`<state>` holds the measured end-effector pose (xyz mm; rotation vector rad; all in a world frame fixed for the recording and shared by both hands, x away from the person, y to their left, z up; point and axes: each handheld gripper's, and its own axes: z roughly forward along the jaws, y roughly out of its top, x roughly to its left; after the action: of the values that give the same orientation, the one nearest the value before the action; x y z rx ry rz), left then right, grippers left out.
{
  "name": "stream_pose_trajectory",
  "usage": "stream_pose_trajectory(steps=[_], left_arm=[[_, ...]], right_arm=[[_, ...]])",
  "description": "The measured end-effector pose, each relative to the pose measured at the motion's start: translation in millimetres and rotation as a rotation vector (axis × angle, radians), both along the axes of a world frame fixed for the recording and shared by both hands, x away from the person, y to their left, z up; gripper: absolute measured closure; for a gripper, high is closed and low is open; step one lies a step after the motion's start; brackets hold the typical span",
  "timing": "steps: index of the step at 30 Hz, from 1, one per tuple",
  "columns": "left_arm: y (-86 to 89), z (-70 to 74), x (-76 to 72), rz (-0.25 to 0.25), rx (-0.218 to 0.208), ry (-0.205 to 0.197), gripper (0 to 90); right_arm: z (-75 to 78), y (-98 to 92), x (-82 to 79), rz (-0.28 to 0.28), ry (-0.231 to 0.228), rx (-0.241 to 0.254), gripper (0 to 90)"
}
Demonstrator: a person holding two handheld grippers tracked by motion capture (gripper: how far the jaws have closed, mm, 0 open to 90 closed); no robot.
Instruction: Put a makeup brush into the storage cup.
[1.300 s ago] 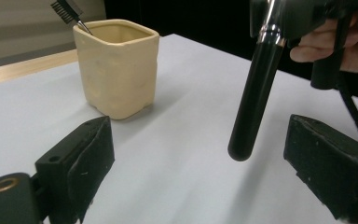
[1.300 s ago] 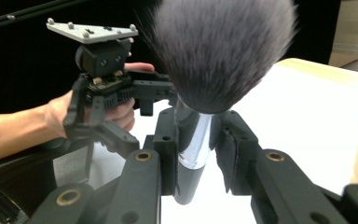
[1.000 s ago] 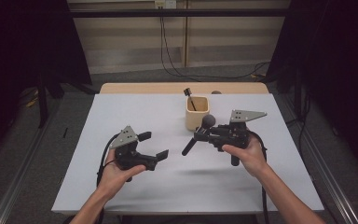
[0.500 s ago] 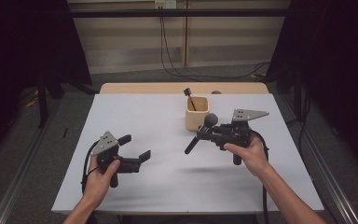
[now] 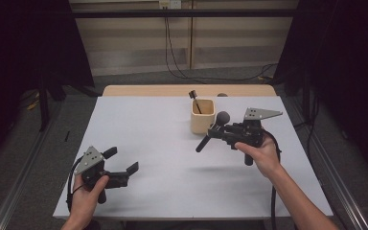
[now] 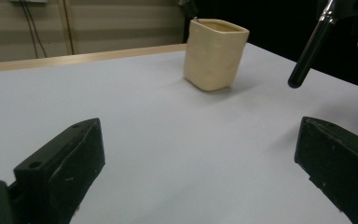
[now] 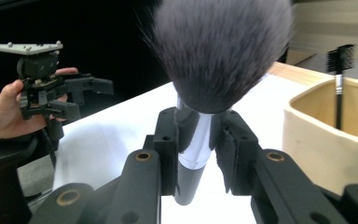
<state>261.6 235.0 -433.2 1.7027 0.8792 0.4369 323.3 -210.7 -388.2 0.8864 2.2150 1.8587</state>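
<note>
The right claw (image 7: pixel 199 154) is clenched on the powder brush (image 7: pixel 214 70) at its metal ferrule — light, stiff-handled, soft-headed, so that's the place; cup (image 7: pixel 326 135) just beside. Left claw (image 5: pixel 120 160) hangs released.

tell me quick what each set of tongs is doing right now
Left tongs: open, holding nothing, low over the table.
Right tongs: shut on the makeup brush, held beside the cup.
</note>
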Motion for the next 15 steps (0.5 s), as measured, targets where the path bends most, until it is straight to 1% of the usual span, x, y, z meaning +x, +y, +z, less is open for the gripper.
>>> stream_pose_trajectory(steps=[2,5,8,9,11,13,15], left_arm=[[2.7,-3.5,1.0,0.009,0.002,0.006,1.7],[6.0,-5.4,1.9,0.024,-0.004,0.005,1.7],[7.7,-7.8,1.1,0.035,-0.02,-0.007,1.8],[8.2,-8.6,0.3,0.033,-0.012,-0.006,1.8],[8.3,-9.7,-1.7,0.027,-0.013,-0.011,1.8],[9.0,-9.1,-2.9,0.028,-0.006,-0.025,1.8],[10.1,-8.4,-2.9,0.034,-0.019,-0.028,1.8]], right_arm=[[1.0,-2.7,3.3,-0.013,0.0,-0.002,70.8],[3.6,-6.1,7.8,-0.031,-0.003,-0.013,70.8],[7.7,-9.5,12.4,-0.052,-0.013,-0.016,70.8],[9.1,-10.6,13.8,-0.058,-0.015,-0.011,70.8],[12.2,-12.3,16.2,-0.071,-0.02,-0.016,70.8],[15.3,-13.8,18.8,-0.083,-0.027,-0.019,70.8],[18.2,-15.3,22.0,-0.094,-0.032,-0.023,70.8]])
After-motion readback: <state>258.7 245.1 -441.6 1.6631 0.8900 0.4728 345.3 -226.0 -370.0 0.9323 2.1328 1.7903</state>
